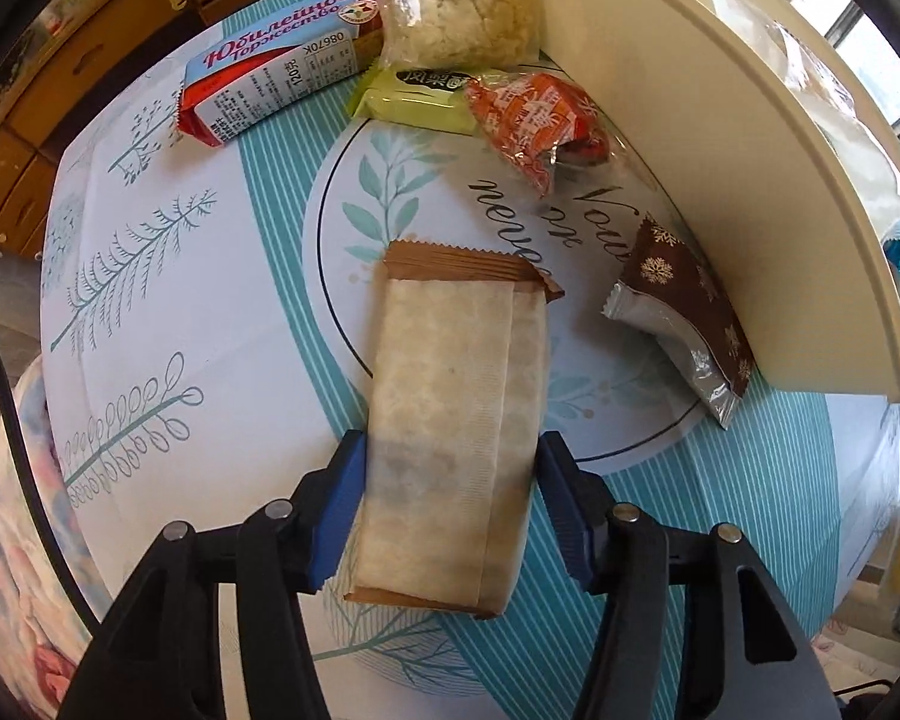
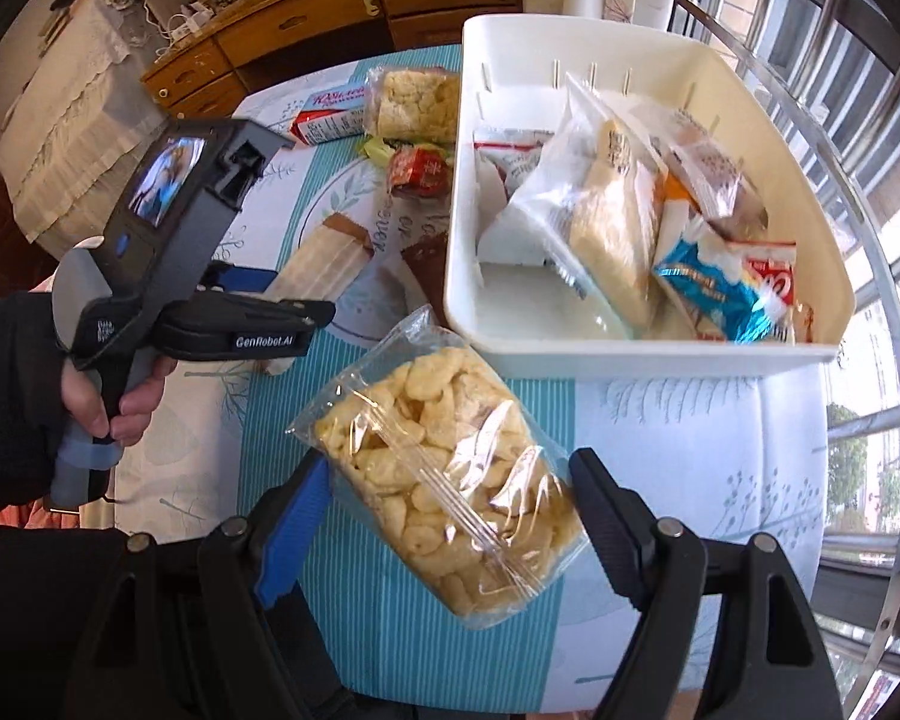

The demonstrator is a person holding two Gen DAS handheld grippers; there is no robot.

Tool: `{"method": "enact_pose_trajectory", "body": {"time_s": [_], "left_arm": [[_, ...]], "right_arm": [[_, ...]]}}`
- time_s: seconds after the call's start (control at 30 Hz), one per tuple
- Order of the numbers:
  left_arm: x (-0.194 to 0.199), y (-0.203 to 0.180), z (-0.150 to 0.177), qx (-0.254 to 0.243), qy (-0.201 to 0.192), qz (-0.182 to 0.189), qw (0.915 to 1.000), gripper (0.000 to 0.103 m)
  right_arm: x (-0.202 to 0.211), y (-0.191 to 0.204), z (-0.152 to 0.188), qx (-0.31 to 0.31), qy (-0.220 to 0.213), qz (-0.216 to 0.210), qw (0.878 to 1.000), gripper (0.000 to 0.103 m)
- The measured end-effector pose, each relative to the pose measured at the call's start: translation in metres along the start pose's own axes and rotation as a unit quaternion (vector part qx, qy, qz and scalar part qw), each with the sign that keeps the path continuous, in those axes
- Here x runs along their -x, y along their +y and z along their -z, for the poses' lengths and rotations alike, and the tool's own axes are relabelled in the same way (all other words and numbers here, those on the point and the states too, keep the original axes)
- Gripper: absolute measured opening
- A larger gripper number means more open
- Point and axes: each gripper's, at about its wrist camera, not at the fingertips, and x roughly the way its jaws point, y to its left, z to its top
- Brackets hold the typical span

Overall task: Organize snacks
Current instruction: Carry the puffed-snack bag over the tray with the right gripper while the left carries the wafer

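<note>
My left gripper (image 1: 450, 468) is shut on a long beige snack bar with brown ends (image 1: 450, 420), held just above the table; the bar also shows in the right wrist view (image 2: 324, 264). My right gripper (image 2: 450, 492) is shut on a clear bag of yellow puffed snacks (image 2: 450, 468), held above the table in front of the white bin (image 2: 630, 354). The bin holds several wrapped snacks (image 2: 618, 228). Its outer wall shows in the left wrist view (image 1: 720, 180).
On the patterned tablecloth (image 1: 180, 300) lie a red-and-blue biscuit pack (image 1: 270, 84), a clear bag of rice cake (image 1: 456, 6), a green packet (image 1: 414, 96), an orange packet (image 1: 534, 120) and a brown snowflake packet (image 1: 684, 312). A wooden cabinet (image 2: 330, 12) stands behind; window bars (image 2: 840, 90) at the right.
</note>
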Motion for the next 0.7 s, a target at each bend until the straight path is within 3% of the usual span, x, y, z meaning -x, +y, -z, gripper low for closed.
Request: {"method": "enact_pose_trajectory", "body": {"time_s": [0.13, 0.4, 0.7], "left_arm": [[0.002, 0.007, -0.008, 0.022, 0.003, -0.004, 0.9998, 0.055], [0.002, 0.031, 0.013, 0.092, 0.013, 0.003, 0.9957, 0.054], [0.043, 0.04, 0.039, 0.175, -0.02, 0.023, 0.9841, 0.054]], "right_arm": [[0.005, -0.008, -0.014, 0.016, -0.005, -0.005, 1.0, 0.08], [0.018, -0.018, -0.033, 0.056, -0.01, -0.024, 0.998, 0.08], [0.019, -0.021, -0.05, 0.101, -0.013, -0.047, 0.994, 0.08]]}}
